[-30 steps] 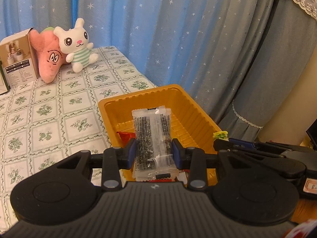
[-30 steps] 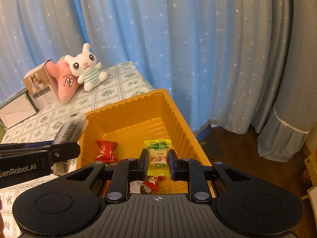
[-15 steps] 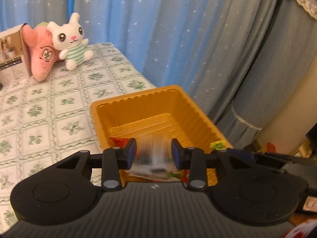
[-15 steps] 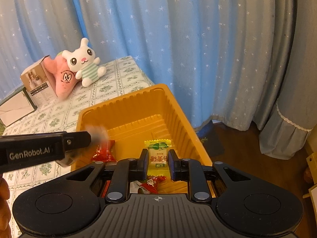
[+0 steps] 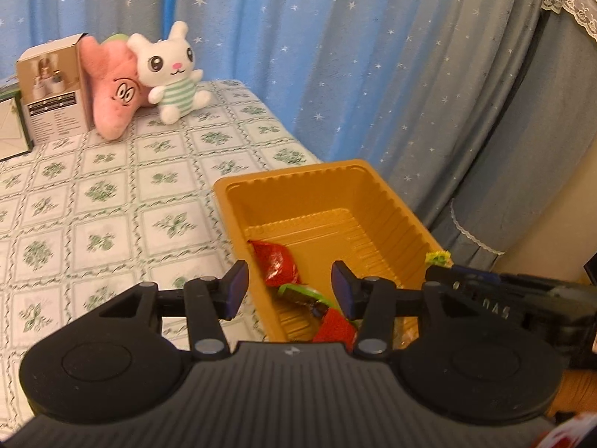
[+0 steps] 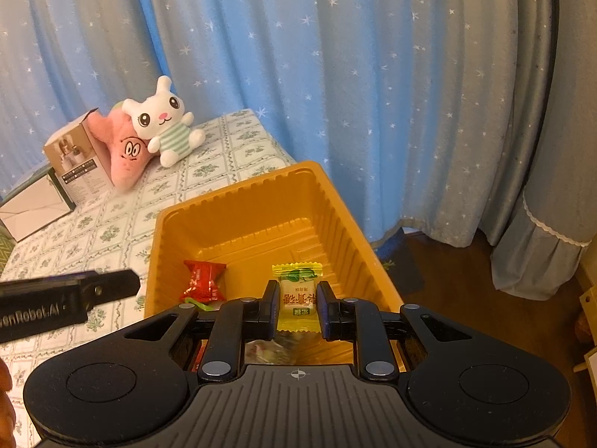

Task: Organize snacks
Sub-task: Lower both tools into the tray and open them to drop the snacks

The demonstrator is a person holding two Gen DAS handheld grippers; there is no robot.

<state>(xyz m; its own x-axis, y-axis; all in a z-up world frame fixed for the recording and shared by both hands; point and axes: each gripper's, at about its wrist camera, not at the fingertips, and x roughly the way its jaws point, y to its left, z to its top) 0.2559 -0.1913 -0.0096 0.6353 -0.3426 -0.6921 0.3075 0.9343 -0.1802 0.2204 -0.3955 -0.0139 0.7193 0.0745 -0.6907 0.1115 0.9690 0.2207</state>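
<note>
Left wrist view shows the left gripper (image 5: 290, 291) with its fingers spread wide and nothing between them. It hangs over the near left corner of the orange tray (image 5: 298, 179), which sits on the flowered cloth (image 5: 93, 205). Down in the tray lie a red candy (image 5: 274, 263) and a green wrapper (image 5: 304, 293). The other gripper reaches in from the right, with a bit of yellow showing at its tip.

Right wrist view shows the right gripper (image 6: 297, 308) pinching a yellow candy (image 6: 297, 291) by its two sides. The candy stands up tall between the fingers, its long way pointing ahead, right over the tray (image 6: 261, 201). This hand is the one with a snack, so I think it only needs to let go for the candy to fall in. A bunny toy (image 6: 164, 123) and a box (image 6: 76, 160) sit far back.
</note>
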